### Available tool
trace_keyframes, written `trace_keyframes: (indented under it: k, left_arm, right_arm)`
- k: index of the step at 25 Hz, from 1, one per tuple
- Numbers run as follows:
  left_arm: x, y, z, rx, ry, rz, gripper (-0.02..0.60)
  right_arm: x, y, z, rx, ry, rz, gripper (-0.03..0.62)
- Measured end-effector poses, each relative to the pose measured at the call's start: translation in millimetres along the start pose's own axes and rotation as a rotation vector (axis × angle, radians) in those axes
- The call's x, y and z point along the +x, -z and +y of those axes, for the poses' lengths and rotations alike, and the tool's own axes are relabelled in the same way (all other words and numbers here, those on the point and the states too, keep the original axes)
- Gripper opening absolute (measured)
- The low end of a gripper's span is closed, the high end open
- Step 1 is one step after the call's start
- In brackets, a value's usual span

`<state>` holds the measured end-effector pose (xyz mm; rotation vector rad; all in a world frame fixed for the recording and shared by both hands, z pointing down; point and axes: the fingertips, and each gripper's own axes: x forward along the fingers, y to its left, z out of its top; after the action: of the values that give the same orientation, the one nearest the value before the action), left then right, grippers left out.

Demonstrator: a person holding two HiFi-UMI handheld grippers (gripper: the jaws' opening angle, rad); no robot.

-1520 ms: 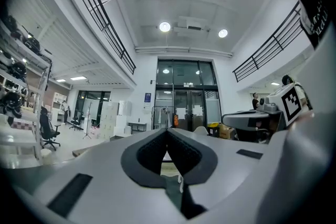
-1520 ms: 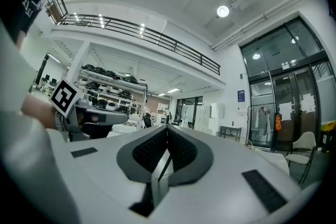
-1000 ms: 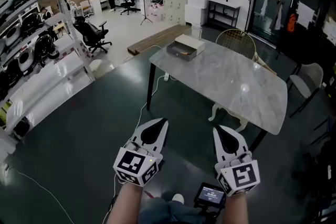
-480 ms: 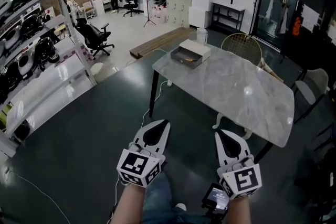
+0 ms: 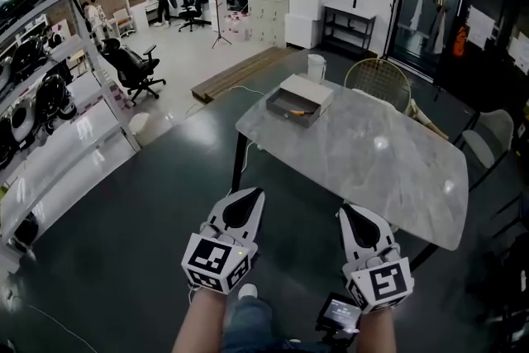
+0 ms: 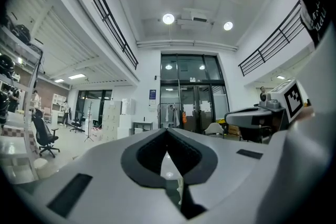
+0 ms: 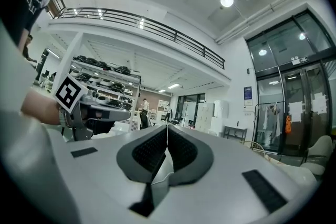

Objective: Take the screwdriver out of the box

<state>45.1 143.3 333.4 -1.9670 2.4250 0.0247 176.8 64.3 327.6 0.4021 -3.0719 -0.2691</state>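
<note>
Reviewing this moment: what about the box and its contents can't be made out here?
- Head view: the box sits far off on the table. The orange speck inside is too small to identify as a screwdriver.
- Head view: the box's near wall hides part of its inside.
- Gripper views: the bodies of the left gripper and right gripper fill the lower picture, so no box shows.

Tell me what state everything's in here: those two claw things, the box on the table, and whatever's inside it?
left gripper: shut, empty, short of the table.
right gripper: shut, empty, short of the table.
box: open, resting at the table's far corner.
screwdriver: lying inside the box, untouched.
</note>
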Motion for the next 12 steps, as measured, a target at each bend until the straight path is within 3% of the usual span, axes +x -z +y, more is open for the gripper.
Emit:
trace_keyframes:
  k: [12]
  left_arm:
    - [63, -2, 122, 0.016, 0.083, 0.021, 0.012]
  right_arm:
    - [131, -9, -3, -0.017, 0.081, 0.044, 0.026]
